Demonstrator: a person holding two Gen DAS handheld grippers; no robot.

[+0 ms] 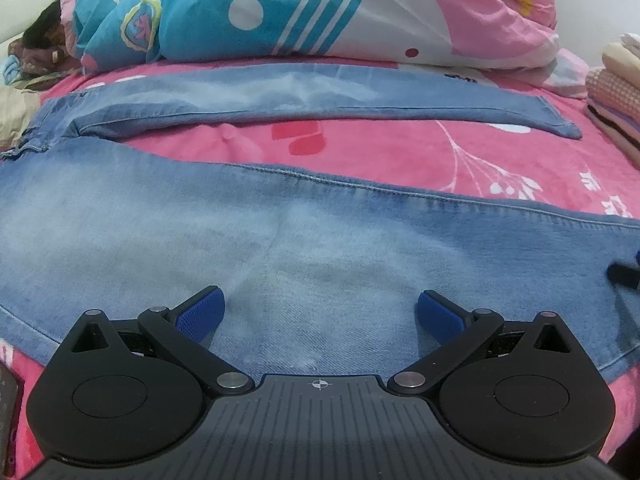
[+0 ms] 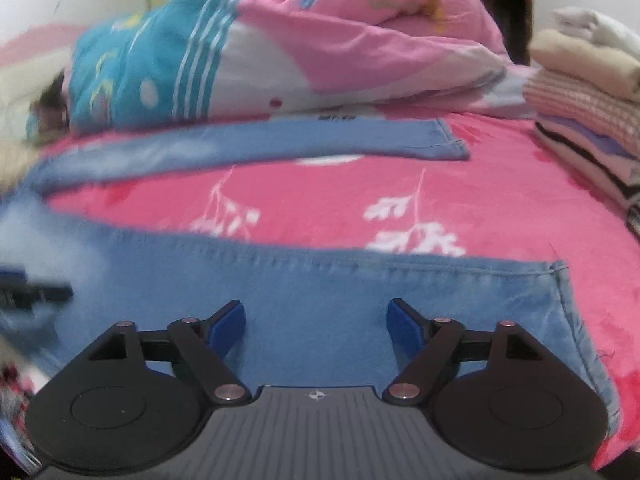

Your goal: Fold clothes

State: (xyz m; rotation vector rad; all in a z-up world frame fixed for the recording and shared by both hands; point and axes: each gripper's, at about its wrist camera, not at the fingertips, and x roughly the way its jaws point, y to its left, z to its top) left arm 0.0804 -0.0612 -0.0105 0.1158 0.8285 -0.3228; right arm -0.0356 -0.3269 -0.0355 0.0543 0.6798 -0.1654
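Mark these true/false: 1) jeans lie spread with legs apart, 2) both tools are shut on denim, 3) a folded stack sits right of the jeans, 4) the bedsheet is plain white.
1) True: the jeans lie flat, legs apart.
2) False: the left tool and right tool are open over the denim, gripping nothing.
3) True: the stack of folded clothes sits to the right.
4) False: the bedsheet is pink with white sprigs.
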